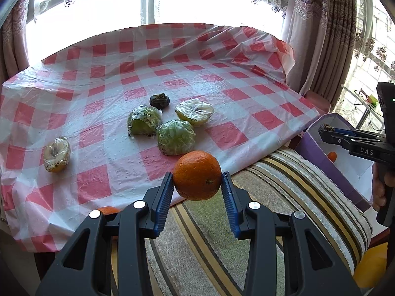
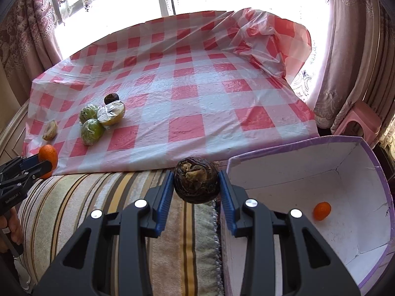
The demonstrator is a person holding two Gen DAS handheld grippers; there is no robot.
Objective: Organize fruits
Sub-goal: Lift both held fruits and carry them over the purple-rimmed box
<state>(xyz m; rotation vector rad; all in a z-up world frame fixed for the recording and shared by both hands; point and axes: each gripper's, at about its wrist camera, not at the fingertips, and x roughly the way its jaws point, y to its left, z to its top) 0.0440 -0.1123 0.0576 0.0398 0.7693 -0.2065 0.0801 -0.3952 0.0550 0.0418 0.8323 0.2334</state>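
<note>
**Two fruits in the air, one box to the right**

The left gripper point(image 1: 197, 185) is clamped on an orange point(image 1: 197, 175) above the striped cushion point(image 1: 284, 185), at the counter point(image 1: 123, 74) edge. The right gripper point(image 2: 196, 187) grasps a dark, shrivelled fruit point(image 2: 196, 180) just left of the box point(image 2: 358, 222) rim, so it is the nearer. The box lies to the right of both.

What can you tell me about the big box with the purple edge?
The box is large and open on top, with purple outer walls and rim and a white inside that looks like cardboard, scuffed and faintly cracked. It sits beside the striped cushion, below the table's checked cloth. One small orange fruit lies on its floor near the right wall. The right gripper holds a dark wrinkled fruit just left of its rim, not touching it.
</note>
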